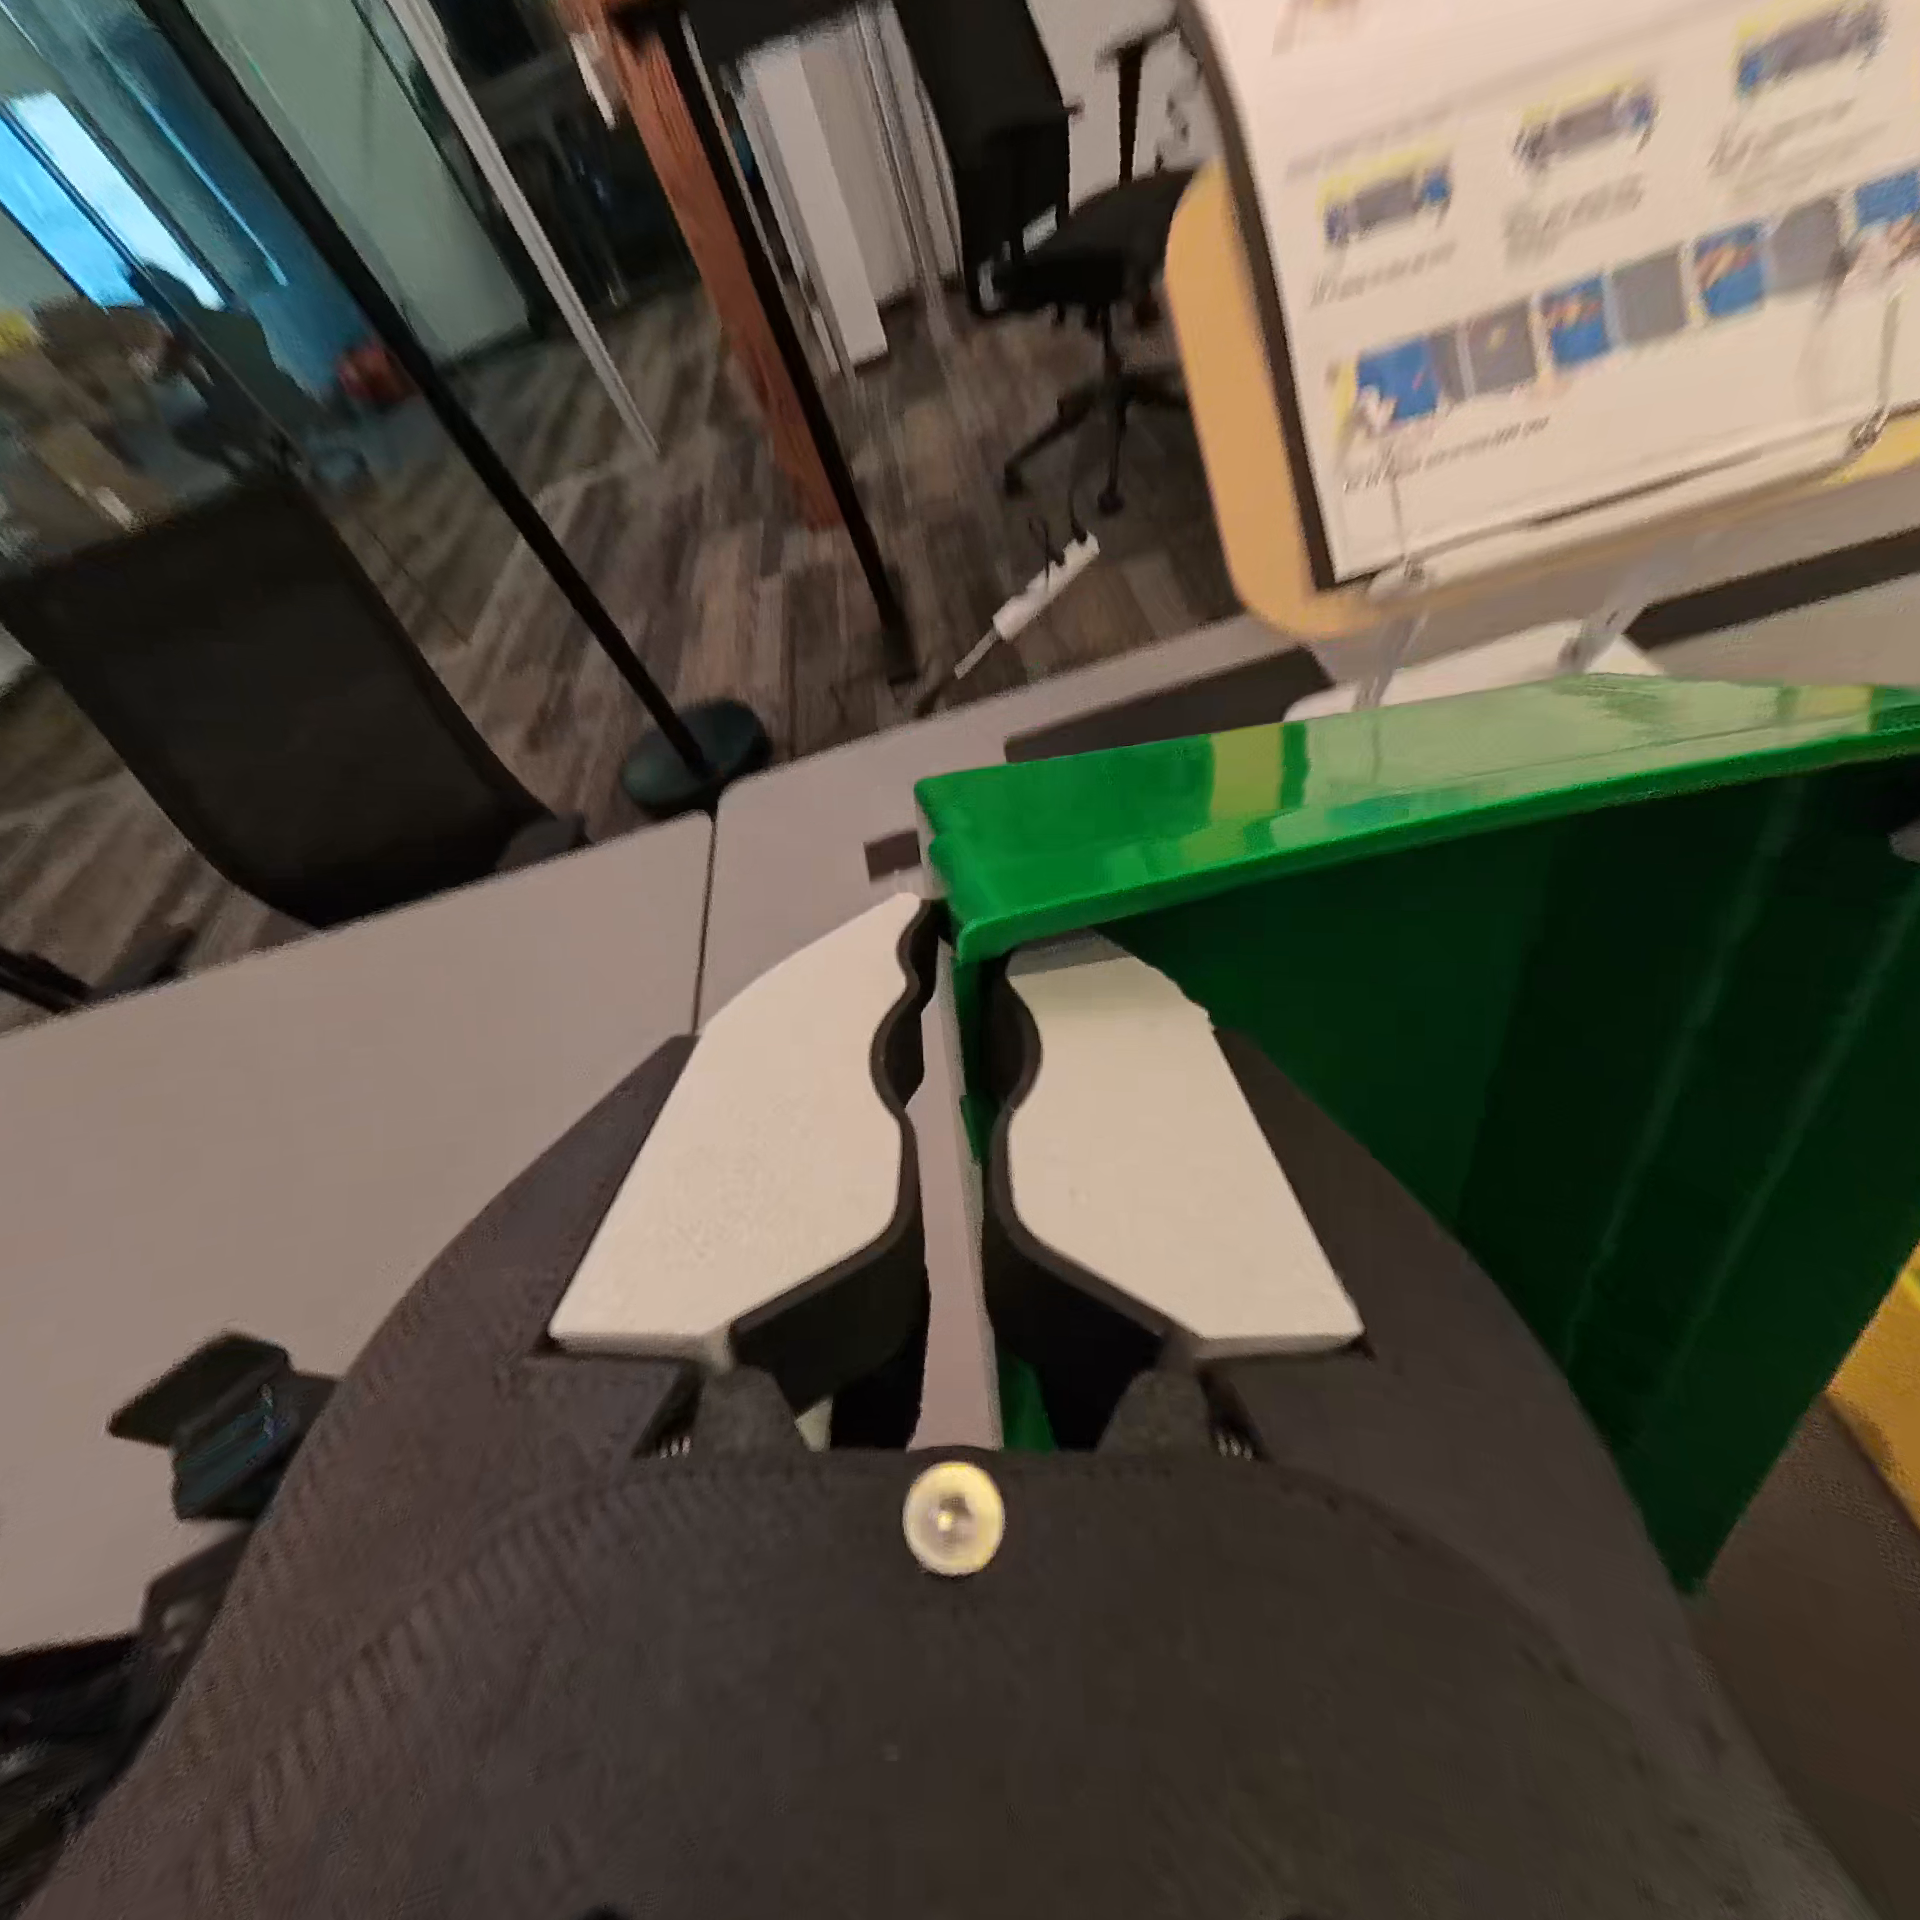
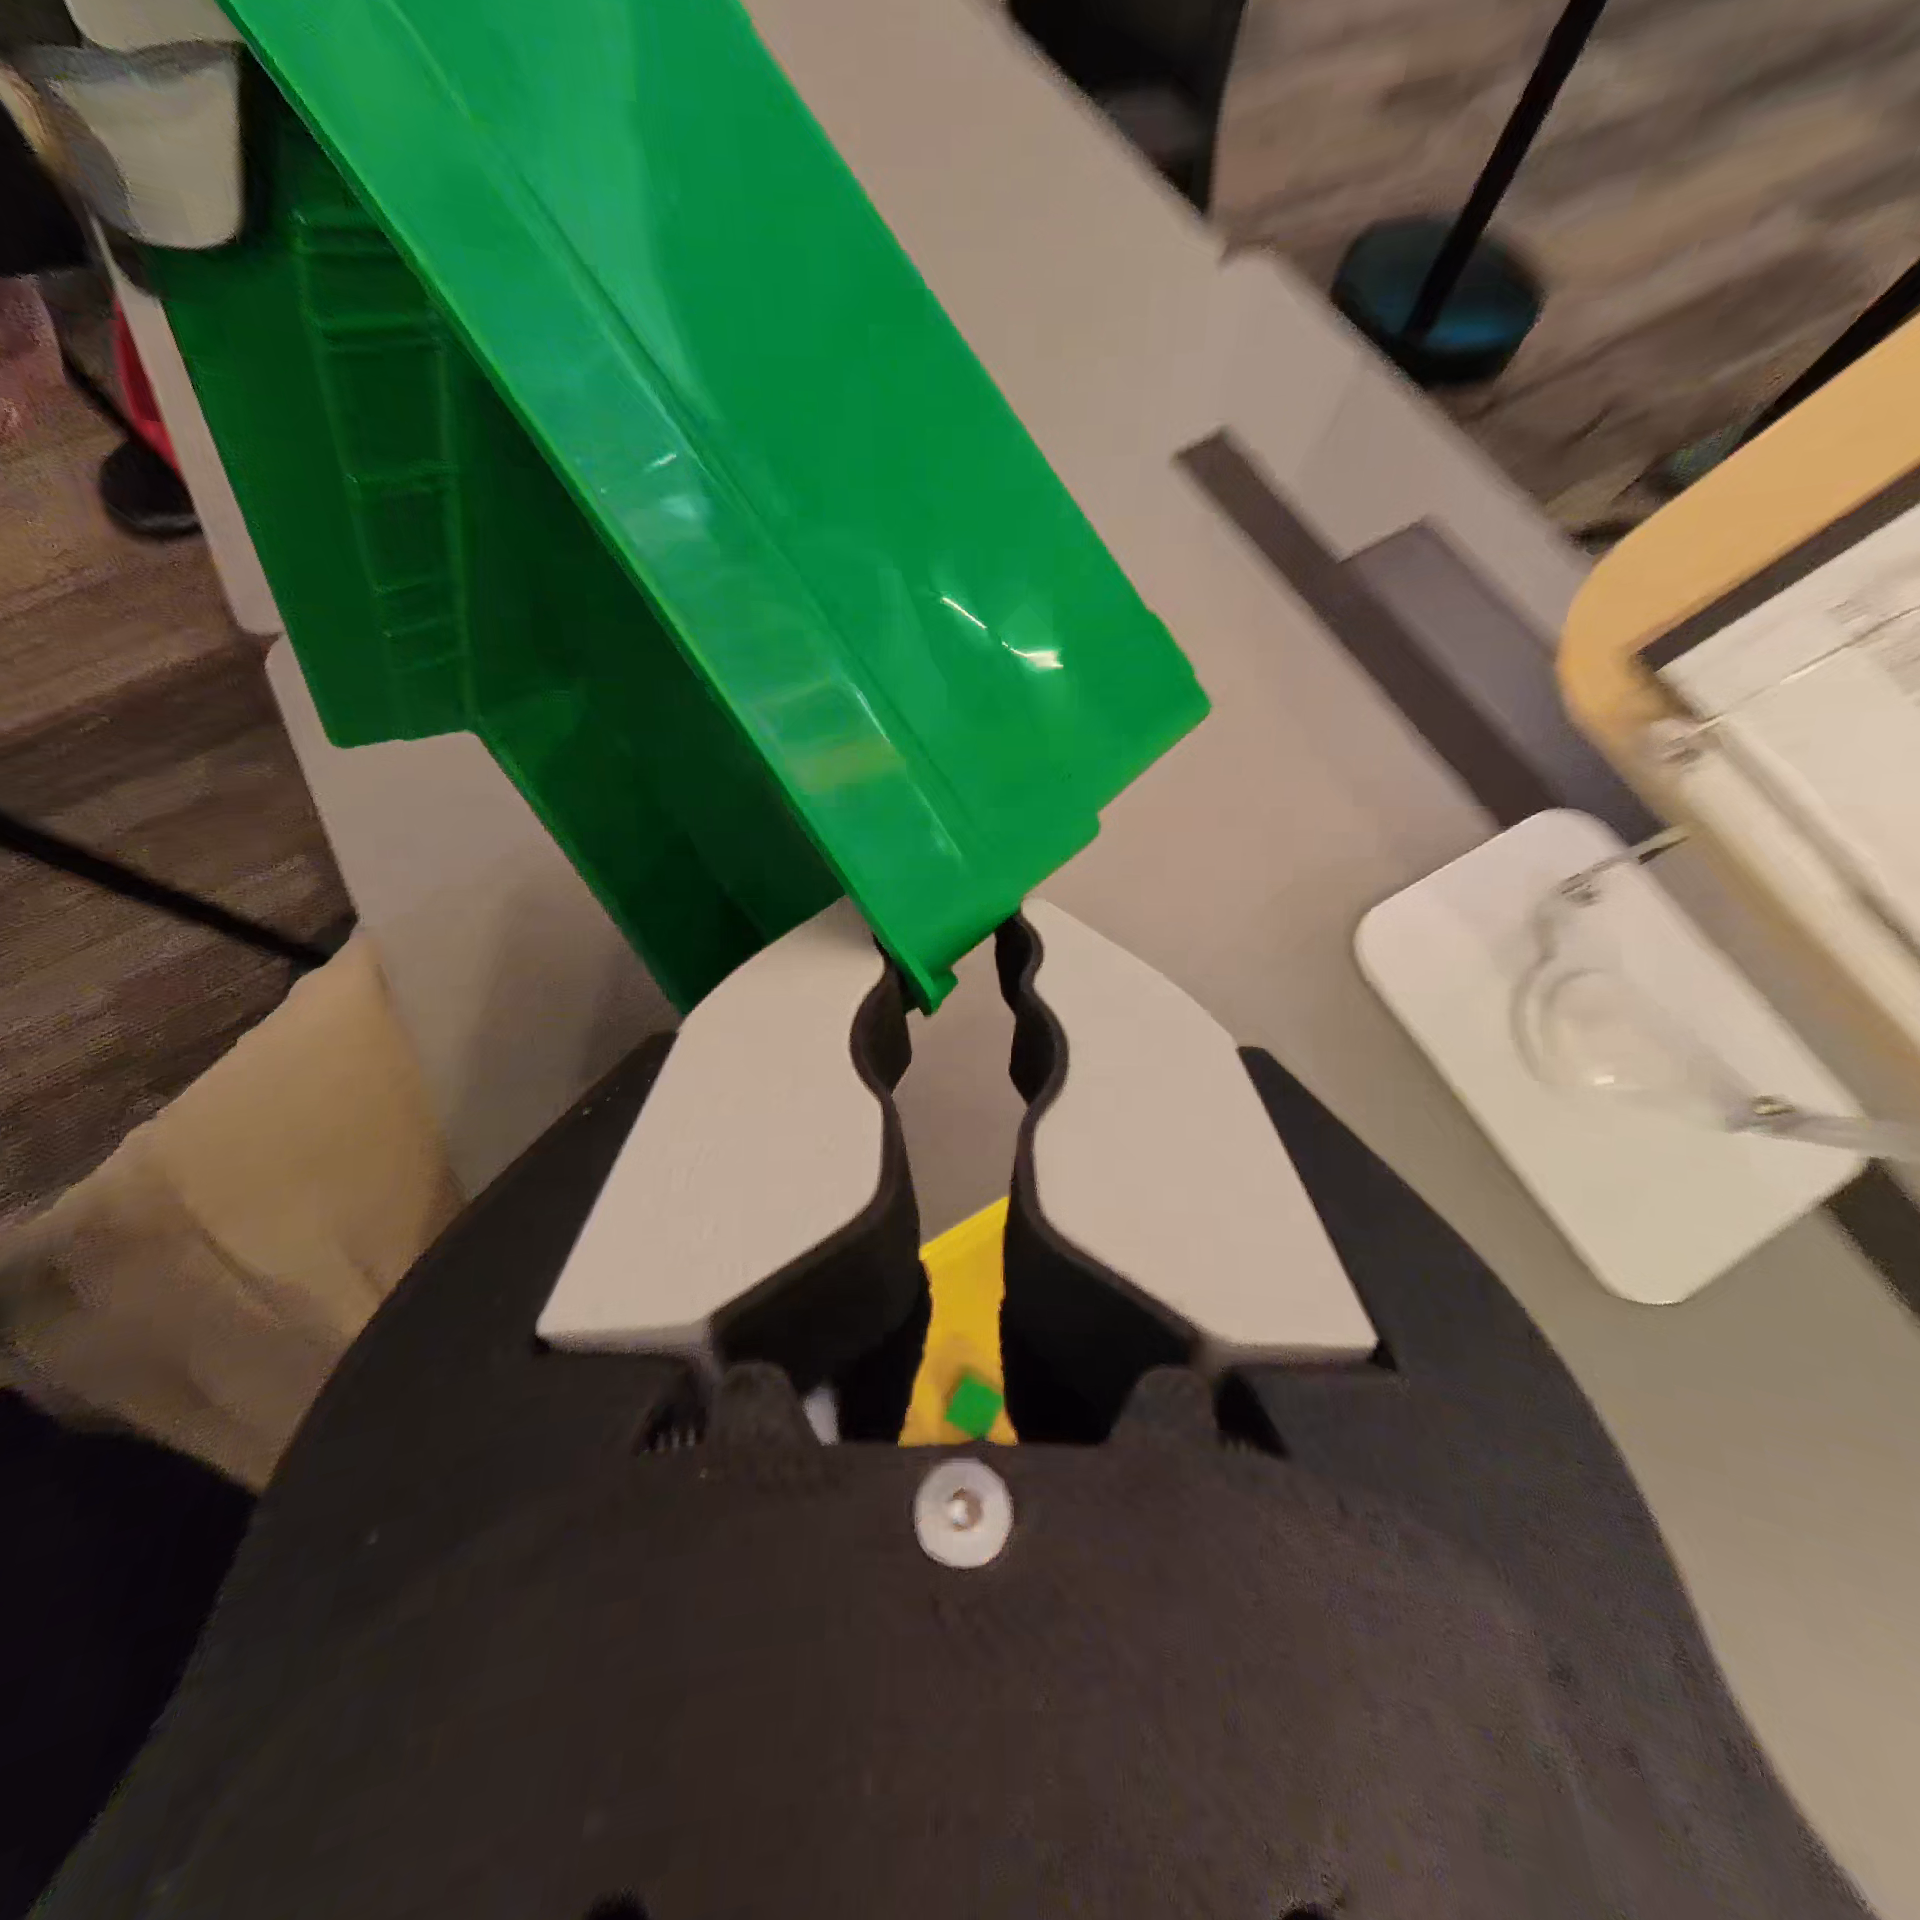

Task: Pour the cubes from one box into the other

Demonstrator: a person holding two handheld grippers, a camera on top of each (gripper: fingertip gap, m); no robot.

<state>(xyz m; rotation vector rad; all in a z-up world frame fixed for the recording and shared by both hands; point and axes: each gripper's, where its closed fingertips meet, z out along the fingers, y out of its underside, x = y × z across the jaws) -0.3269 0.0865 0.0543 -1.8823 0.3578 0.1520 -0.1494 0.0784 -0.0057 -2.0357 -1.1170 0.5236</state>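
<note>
The green box [image 1: 1455, 1091] is lifted off the grey table [image 1: 312, 1143] and tilted steeply. My left gripper [image 1: 951, 935] is shut on the wall at one end of it. My right gripper [image 2: 951, 956] is shut on the rim corner at the other end of the green box [image 2: 727, 468]. The left gripper's white finger [image 2: 156, 135] shows at the far top left in the right wrist view. The yellow box [image 2: 961, 1288] lies below, seen between my right fingers, with one small green cube [image 2: 974, 1408] in it. A yellow edge [image 1: 1881, 1382] shows at the right in the left wrist view.
A tan-framed stand holding a printed sheet [image 1: 1558, 260] sits on a white base [image 2: 1558, 1039] at the far side of the table. Off the table are a black pole base [image 1: 691, 753], an office chair [image 1: 1091, 270] and glass partitions.
</note>
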